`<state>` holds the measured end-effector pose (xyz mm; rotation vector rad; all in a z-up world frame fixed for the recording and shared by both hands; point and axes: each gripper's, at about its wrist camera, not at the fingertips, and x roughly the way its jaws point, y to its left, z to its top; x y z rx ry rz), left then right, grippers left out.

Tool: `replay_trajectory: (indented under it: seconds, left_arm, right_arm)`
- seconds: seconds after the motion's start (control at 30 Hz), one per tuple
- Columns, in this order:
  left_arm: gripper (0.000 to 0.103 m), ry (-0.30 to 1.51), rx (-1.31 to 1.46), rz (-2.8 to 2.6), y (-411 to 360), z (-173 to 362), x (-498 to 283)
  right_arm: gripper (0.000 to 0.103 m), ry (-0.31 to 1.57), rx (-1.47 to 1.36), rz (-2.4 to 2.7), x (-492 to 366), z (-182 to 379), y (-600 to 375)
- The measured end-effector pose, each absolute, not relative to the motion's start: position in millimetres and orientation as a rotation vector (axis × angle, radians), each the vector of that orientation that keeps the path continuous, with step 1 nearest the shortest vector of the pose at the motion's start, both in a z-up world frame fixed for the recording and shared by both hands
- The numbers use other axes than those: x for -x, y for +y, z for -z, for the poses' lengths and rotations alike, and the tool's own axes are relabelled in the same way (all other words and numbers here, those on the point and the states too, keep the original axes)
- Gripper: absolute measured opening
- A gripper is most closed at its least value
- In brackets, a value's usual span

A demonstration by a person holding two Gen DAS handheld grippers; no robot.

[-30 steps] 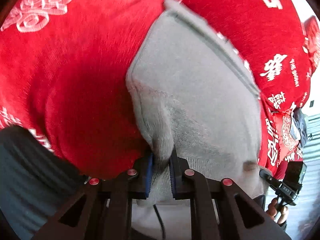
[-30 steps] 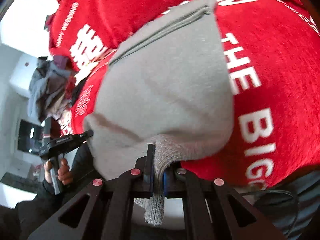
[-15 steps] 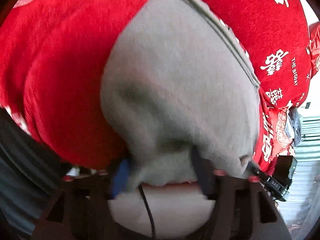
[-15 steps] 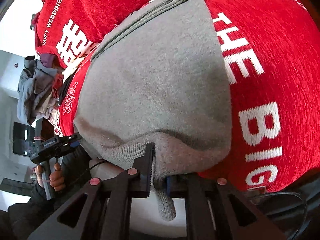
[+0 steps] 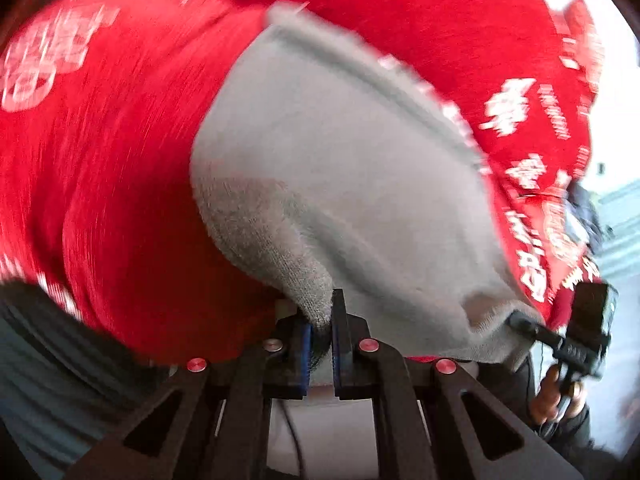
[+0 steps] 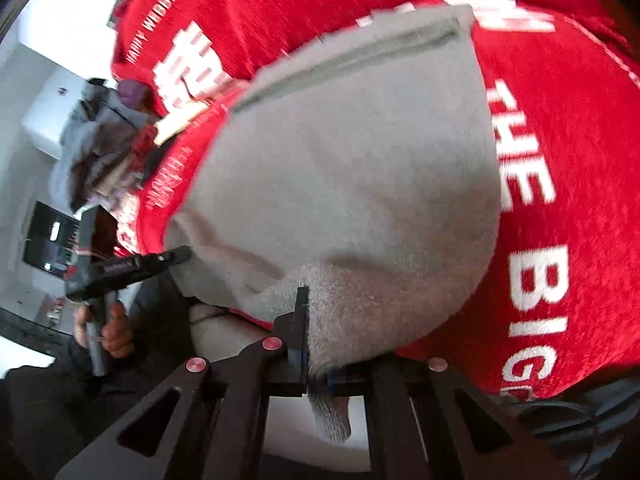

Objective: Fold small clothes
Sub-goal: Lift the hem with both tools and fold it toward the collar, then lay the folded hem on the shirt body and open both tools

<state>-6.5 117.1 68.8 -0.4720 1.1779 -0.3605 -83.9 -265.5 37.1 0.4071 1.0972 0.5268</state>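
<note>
Pinching the near hem of the grey garment [image 5: 360, 168], the left tool [image 5: 320, 332], its jaws just having closed, and right tool [image 6: 316, 364] hold it over the red cloth [image 6: 560, 160].

I think this is a room in a home. I see a red cloth [image 6: 580, 128] with white words "HAPPY WEDDING", a heap of clothes [image 6: 100, 140] at its far edge, and pale walls [image 6: 24, 80] behind.
</note>
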Motion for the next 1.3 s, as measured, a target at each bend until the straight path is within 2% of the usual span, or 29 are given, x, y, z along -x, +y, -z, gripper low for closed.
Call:
replay_trajectory:
  seconds: [0.13, 0.4, 0.6, 0.9, 1.3]
  left_arm:
    - [0.008, 1.017, 0.481, 0.414, 120, -104, 6]
    - [0.008, 0.929, 0.605, 0.398, 127, -123, -46]
    - [0.008, 0.9, 0.601, 0.385, 128, -136, -90]
    - [0.008, 0.928, 0.595, 0.369, 114, -128, -172]
    - [0.008, 0.995, 0.617, 0.331, 94, -82, -281]
  right_arm:
    - [0.006, 1.024, -0.473, -0.56, 84, -60, -283]
    - [0.006, 0.917, -0.65, -0.542, 43, -89, -316]
    - [0.006, 0.885, -0.617, -0.51, -6, -114, -311]
    - [0.006, 0.92, -0.636, -0.435, -96, -113, -320]
    - [0.006, 0.98, -0.699, -0.381, -216, -76, -329]
